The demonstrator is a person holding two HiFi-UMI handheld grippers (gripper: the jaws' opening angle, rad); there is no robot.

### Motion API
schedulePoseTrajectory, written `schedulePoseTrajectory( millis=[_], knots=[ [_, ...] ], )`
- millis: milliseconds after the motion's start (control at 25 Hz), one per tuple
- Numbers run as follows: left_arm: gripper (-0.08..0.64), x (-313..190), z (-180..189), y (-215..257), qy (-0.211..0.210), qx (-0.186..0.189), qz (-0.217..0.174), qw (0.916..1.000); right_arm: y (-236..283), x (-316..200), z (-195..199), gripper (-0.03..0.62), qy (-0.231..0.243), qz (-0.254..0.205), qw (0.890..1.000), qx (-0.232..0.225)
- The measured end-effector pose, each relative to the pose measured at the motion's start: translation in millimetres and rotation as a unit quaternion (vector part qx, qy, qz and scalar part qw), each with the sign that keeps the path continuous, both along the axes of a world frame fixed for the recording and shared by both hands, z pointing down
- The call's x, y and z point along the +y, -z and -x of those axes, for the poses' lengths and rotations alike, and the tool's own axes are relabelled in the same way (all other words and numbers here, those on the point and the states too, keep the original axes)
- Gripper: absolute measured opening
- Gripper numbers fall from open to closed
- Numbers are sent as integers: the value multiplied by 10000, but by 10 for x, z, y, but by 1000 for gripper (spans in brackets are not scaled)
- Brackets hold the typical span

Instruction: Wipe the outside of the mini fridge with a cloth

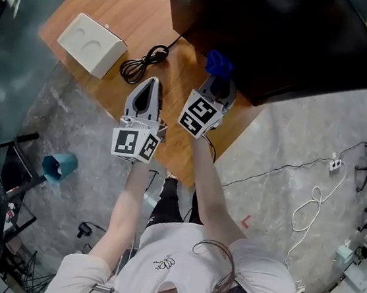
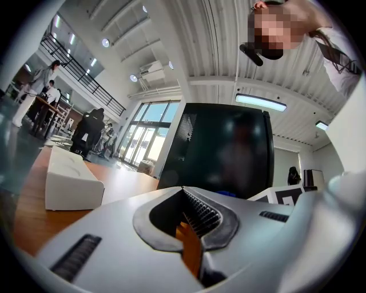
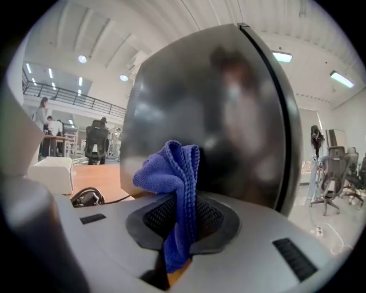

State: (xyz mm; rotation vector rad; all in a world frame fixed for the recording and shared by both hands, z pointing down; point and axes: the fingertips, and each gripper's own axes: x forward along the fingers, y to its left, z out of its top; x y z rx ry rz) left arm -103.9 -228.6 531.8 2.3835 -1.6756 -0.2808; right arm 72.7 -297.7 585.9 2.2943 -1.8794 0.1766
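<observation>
On the counter [image 1: 121, 2], the mini fridge [image 1: 277, 34] stands at one o'clock, the box [image 1: 92, 44] at ten, the coiled cable [image 1: 142, 63] between.

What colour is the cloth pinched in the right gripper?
Blue; the cloth shows best in the right gripper view.

Head view steeply down — gripper views low, close, facing fridge [image 3: 229, 114]

White T-shirt [image 1: 179, 261], small dark print
</observation>
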Motion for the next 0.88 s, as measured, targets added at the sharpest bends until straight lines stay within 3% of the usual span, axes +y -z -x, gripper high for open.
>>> schedulePoseTrajectory(
  millis=[600, 880],
  knots=[
    [5, 269, -763, 112, -605, -44, -60, 9981, 64, 766, -997, 69, -518, 39, 9980, 359],
    [5, 370, -843, 259, -574, -225, -216, 9979, 107, 1012, -1520, 69, -899, 78, 9953, 344]
  ],
)
